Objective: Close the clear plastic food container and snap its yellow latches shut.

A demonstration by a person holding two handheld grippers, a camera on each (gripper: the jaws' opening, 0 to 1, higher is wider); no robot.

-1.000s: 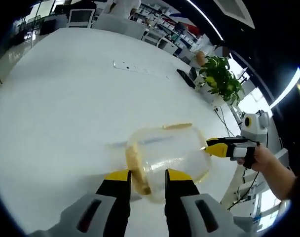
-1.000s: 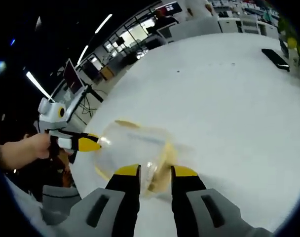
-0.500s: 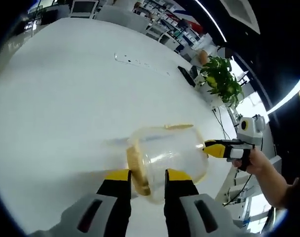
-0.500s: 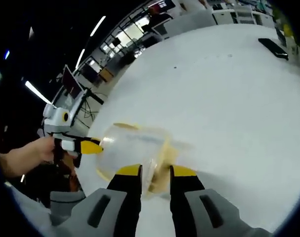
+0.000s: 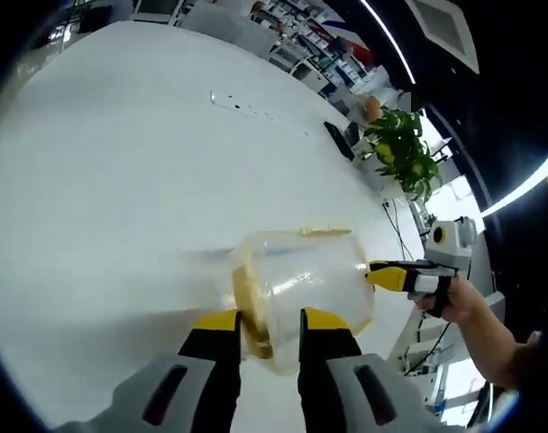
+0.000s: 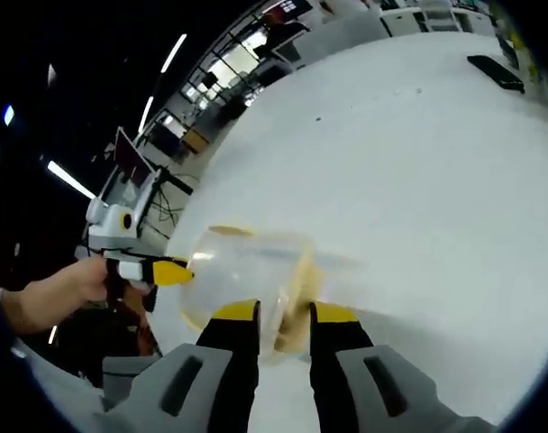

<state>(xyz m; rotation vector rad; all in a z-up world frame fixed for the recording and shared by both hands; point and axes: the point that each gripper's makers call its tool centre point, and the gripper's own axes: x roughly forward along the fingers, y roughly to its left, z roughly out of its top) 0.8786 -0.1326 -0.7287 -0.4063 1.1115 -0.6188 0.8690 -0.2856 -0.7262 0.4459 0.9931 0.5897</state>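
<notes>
The clear plastic food container with yellow latches (image 5: 303, 289) sits on the round white table (image 5: 103, 180). The left gripper (image 5: 268, 317) pinches the container's near end between narrowly parted jaws. The right gripper (image 6: 283, 311) clamps its opposite end likewise.

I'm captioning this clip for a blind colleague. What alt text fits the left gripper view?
A clear plastic food container with yellow latches sits on a white table, the left gripper at its near side. The right gripper, in a person's hand, meets its far side; a potted plant stands beyond.
</notes>
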